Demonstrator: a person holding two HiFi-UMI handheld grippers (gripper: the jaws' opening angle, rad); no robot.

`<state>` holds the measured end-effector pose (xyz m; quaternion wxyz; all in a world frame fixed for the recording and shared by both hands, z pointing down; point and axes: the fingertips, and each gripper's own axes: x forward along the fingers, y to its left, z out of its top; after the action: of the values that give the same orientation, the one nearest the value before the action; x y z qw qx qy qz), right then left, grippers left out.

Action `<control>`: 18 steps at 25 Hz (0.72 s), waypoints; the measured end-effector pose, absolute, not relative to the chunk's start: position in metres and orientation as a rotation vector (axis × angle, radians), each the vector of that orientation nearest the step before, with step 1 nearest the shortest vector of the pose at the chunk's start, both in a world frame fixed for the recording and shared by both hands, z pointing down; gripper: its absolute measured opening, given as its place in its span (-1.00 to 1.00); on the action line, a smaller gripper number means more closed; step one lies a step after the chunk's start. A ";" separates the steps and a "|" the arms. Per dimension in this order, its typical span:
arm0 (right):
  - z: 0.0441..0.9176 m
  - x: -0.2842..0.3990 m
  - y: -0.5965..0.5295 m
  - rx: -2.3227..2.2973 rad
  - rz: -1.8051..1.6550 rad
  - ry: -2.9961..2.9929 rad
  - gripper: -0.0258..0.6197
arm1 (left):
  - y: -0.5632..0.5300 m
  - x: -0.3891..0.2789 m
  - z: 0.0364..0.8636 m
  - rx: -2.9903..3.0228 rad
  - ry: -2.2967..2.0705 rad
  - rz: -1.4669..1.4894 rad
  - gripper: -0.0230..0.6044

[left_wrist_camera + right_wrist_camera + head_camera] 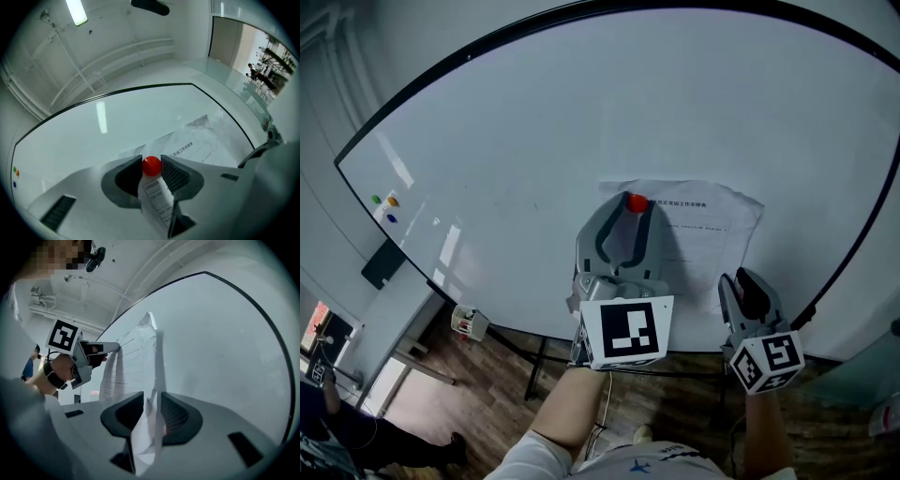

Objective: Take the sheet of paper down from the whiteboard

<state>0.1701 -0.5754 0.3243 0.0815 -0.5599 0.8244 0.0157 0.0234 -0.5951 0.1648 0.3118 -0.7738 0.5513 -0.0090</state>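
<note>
A printed sheet of paper [712, 225] hangs on the whiteboard [534, 141], pinned near its top left by a red round magnet [636, 202]. My left gripper [635, 208] is shut on that magnet [151, 166], its tips touching both sides, and the sheet [197, 145] runs off to the right behind it. My right gripper [739, 281] is at the sheet's lower right edge. In the right gripper view the crumpled paper edge [151, 427] stands between the jaws of my right gripper [152, 401], which are spread and not pressing on it. The left gripper [110, 347] shows further along the sheet.
Small coloured magnets [384, 202] and a black eraser [382, 264] sit at the board's left end. The board's black frame [825, 300] curves close to my right gripper. Below are the stand's legs and wooden floor [487, 375]. A person [328, 412] stands at the lower left.
</note>
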 end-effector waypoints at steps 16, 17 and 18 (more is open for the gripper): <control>0.326 0.181 -0.527 -1.642 0.031 2.437 -0.87 | -0.553 0.029 0.182 -2.276 1.360 0.183 -0.50; 0.326 0.181 -0.524 -1.642 0.030 2.438 -0.87 | -0.549 0.028 0.181 -2.298 1.351 0.210 -0.50; 0.326 0.182 -0.520 -1.643 0.031 2.439 -0.87 | -0.543 0.026 0.181 -2.315 1.344 0.235 -0.50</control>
<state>0.1821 -0.5199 0.3263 0.0999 -0.5559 0.8252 0.0106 0.0259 -0.5432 0.1808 0.2253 -0.8393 0.4874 0.0851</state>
